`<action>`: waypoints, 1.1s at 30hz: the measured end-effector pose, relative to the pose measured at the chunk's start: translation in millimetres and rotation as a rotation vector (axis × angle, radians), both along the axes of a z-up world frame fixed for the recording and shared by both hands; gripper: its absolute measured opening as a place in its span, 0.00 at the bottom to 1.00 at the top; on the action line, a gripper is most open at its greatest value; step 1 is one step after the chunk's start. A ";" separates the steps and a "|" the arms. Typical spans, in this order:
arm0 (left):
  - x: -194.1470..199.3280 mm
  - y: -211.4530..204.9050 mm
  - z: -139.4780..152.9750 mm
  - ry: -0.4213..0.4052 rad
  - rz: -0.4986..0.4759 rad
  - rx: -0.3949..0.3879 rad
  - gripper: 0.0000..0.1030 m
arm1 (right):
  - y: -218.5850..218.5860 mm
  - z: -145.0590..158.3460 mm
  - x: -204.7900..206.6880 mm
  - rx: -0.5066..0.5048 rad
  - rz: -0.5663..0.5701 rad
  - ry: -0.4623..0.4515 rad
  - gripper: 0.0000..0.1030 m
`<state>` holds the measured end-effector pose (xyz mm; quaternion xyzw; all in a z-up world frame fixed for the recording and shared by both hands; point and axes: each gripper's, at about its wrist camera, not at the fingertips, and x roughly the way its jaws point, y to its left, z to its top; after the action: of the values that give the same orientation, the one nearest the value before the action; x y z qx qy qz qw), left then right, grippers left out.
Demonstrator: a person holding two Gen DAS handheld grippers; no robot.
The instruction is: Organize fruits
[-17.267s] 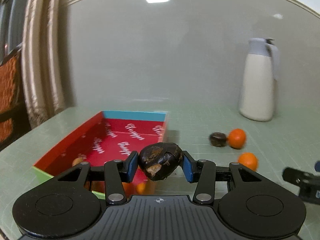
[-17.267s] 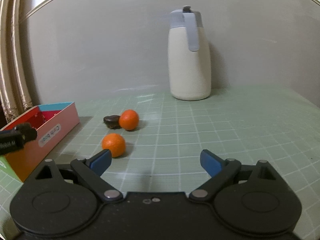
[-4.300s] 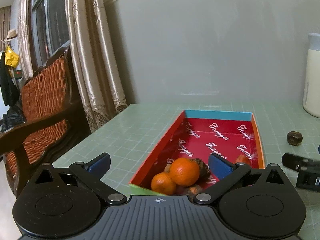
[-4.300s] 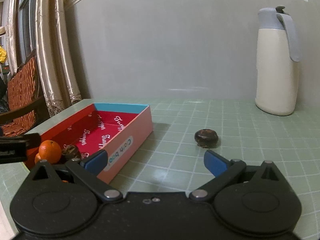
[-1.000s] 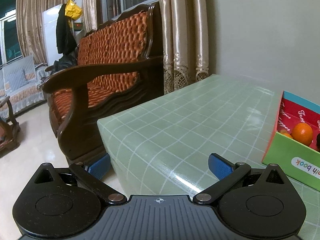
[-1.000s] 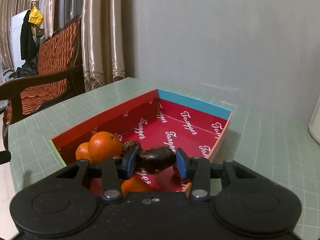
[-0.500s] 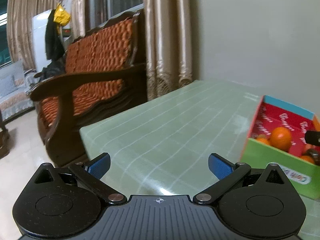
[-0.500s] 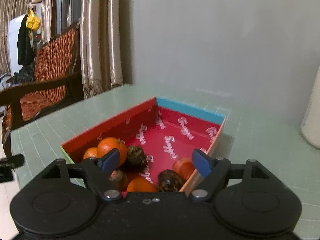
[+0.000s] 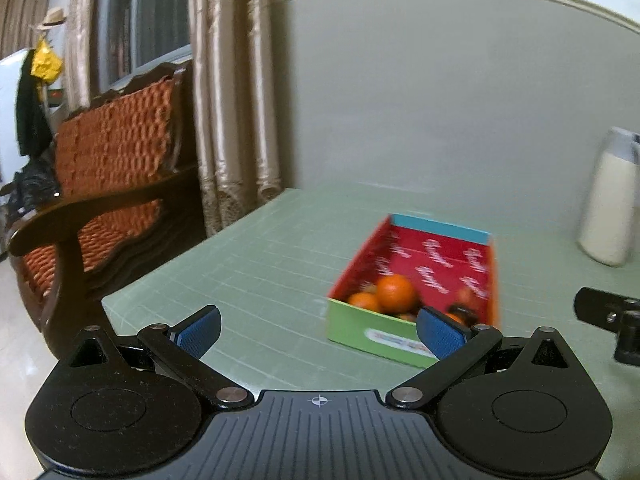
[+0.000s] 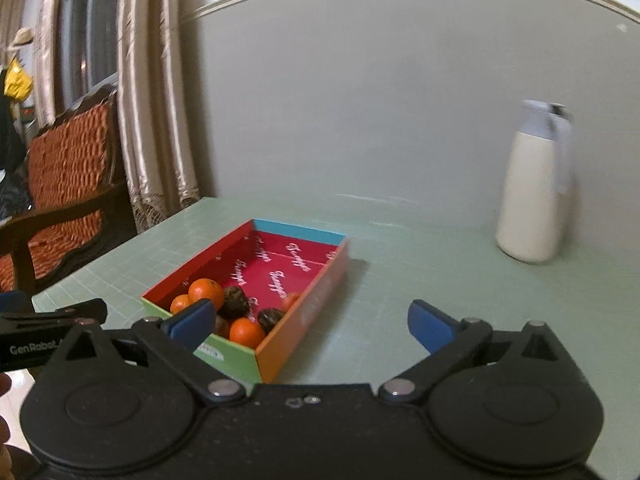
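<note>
A red-lined cardboard box (image 10: 316, 304) sits on the green table and holds several oranges (image 10: 206, 292) and dark brown fruits (image 10: 234, 298) at its near end. My right gripper (image 10: 310, 323) hangs above and in front of the box. Its jaws are opening wide, with nothing between them. My left gripper (image 9: 319, 332) is open and empty, above the table to the left of the box (image 9: 360, 328). The oranges (image 9: 394, 292) show in that view too, blurred. Each gripper appears at the edge of the other's view: the left gripper (image 10: 48, 328) and the right gripper (image 9: 608, 316).
A cream thermos jug (image 10: 532, 200) with a grey lid stands at the back right of the table, near the wall. A wooden armchair (image 9: 100, 184) with orange cushions and curtains (image 9: 232, 120) lie beyond the table's left edge (image 9: 160, 276).
The right gripper let go of the dark fruit into the box, opened wide and drew back and up. The left gripper rose and swung right, bringing the box into its view.
</note>
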<state>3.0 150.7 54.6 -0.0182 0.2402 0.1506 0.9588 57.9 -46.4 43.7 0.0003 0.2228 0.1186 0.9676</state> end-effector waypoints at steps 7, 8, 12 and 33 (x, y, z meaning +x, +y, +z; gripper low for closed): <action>-36.8 -22.6 15.7 0.016 -0.049 0.034 1.00 | -7.7 4.0 -47.5 -0.006 -0.049 -0.010 1.00; -40.9 -24.7 17.8 0.017 -0.054 0.034 1.00 | -8.8 4.3 -52.7 0.001 -0.055 -0.010 1.00; -50.2 -29.3 26.0 0.007 -0.071 0.030 1.00 | -9.6 6.7 -65.5 -0.008 -0.066 -0.016 1.00; -46.9 -36.8 26.1 0.009 -0.090 0.042 1.00 | -11.8 7.8 -70.2 0.008 -0.065 -0.022 1.00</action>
<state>-43.9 113.9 80.7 0.0136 0.2419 0.1125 0.9637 -12.3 -58.2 51.6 0.0100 0.2118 0.0881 0.9733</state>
